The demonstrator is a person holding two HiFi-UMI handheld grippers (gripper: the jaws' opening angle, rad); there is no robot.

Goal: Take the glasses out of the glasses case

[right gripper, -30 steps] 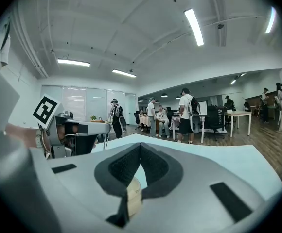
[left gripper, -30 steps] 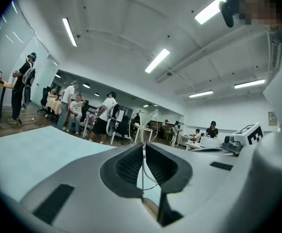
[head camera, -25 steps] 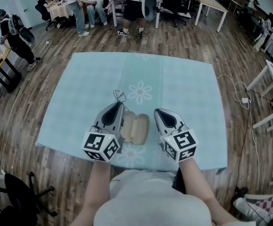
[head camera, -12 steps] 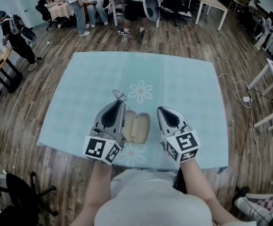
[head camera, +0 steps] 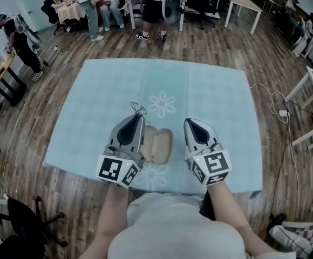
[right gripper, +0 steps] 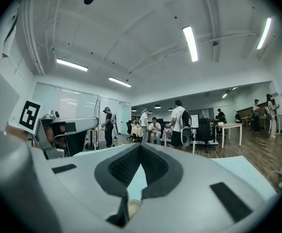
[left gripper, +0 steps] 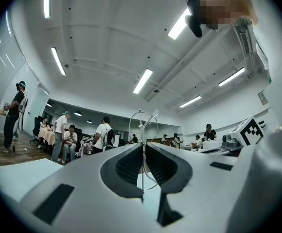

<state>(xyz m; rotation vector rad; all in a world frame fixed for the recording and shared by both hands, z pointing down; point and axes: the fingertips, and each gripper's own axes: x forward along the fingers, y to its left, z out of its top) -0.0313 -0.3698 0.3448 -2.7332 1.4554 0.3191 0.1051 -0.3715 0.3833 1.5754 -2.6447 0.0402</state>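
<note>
A thin wire-framed pair of glasses (head camera: 138,110) sticks out past the tip of my left gripper (head camera: 136,117), above the table. In the left gripper view the wire rim (left gripper: 142,125) rises from between the jaws of the left gripper (left gripper: 143,147), which are shut on it. The beige glasses case (head camera: 157,145) lies open on the table between the two grippers, with nothing in it. My right gripper (head camera: 189,122) hovers just right of the case, its jaws shut on nothing. In the right gripper view the right gripper's (right gripper: 140,147) jaws meet at the tips, and a bit of the case (right gripper: 131,208) shows below them.
The table (head camera: 210,101) has a pale blue cloth with flower prints; its front edge is near my body. Wooden floor surrounds it. Several people (head camera: 100,4) and desks are far at the back. A cable with a power strip (head camera: 279,114) lies on the floor to the right.
The right gripper has drifted a little to the right, away from the case. The left gripper has rolled slightly, still gripping the glasses. The case stays put.
</note>
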